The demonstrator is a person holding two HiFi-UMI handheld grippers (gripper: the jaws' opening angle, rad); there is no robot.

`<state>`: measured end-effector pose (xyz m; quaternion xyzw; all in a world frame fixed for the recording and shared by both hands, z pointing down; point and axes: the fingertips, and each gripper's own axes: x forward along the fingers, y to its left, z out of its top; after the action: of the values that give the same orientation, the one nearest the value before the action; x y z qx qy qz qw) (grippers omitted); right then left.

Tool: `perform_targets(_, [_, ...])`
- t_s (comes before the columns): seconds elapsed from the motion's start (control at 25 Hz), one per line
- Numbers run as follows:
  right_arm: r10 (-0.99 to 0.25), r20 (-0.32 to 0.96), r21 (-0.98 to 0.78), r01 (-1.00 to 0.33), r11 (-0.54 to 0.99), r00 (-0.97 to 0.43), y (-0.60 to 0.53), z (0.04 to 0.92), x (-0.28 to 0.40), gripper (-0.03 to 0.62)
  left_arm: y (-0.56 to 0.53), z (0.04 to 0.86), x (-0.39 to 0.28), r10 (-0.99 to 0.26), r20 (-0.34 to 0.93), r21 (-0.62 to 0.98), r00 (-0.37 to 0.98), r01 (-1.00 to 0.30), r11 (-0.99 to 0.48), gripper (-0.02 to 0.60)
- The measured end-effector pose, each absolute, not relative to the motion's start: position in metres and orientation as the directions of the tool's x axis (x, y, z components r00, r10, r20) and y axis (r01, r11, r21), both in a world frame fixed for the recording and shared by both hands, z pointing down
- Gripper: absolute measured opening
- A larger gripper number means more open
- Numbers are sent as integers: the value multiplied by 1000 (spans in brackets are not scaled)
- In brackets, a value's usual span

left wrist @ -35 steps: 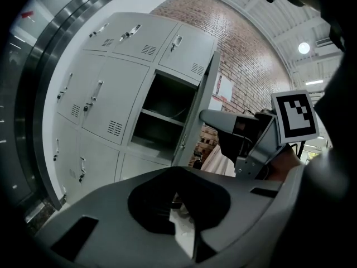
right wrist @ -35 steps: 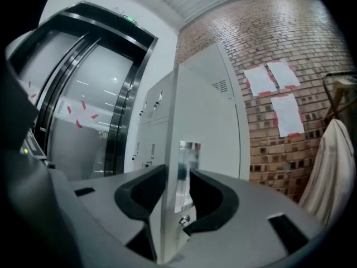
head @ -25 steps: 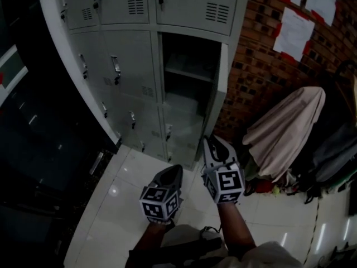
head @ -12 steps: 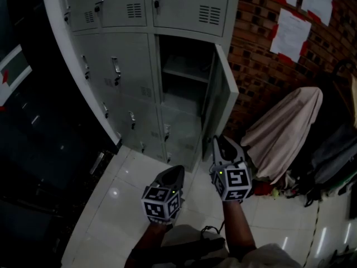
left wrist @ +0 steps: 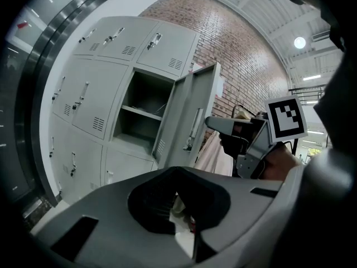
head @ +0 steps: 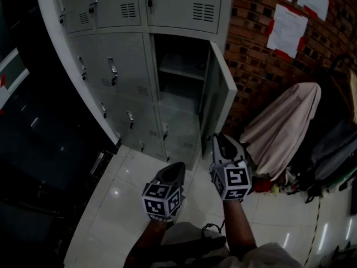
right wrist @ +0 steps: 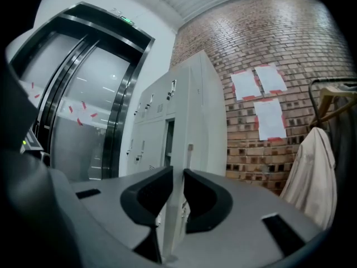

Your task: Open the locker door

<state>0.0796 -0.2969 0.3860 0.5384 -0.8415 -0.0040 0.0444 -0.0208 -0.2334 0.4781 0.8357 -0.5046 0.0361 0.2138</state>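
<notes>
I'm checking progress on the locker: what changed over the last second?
The door swung further open, toward the brick wall. The right gripper moved with it; its jaws have just been closing, with the door's edge between them. The left gripper stayed shut and empty; the other lockers stayed closed.

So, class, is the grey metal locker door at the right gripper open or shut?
Open: the grey metal locker door stands swung out, exposing the inner shelf.

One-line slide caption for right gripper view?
Right gripper, jaws just closed further, grips the edge of the open locker door; brick wall behind.
</notes>
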Motion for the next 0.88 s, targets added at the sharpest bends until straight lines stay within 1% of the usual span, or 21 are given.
perform_targets(0.12, [-905,55,56,-904,425,-422,-289,379,83,77,-230,476,-25,-835,278,316,475,-866,-387,-6])
perform_targets(0.28, [-887,83,53,-887,458,-453,-268,388,86,59,-218,474,-27,-850,276,310,448,-879,-363,-6])
perform_targets(0.32, [-878,85,47,-879,475,-470,-261,391,86,24,-214,474,-26,-854,277,307,440,-883,-355,-6])
perform_targets(0.36, [-869,85,38,-869,493,-488,-254,394,86,5,-208,473,-24,-858,279,303,432,-887,-348,-6])
perform_targets(0.44, [-849,92,14,-852,524,-520,-240,403,87,4,-195,473,-20,-863,286,295,416,-895,-334,-6])
perform_targets(0.68, [-779,177,-44,-796,604,-601,-197,445,89,3,-150,477,-9,-881,308,288,360,-918,-275,-6])
perform_targets(0.88, [-742,206,-116,-769,628,-638,-161,462,80,3,-120,479,1,-868,328,281,372,-916,-286,-6])
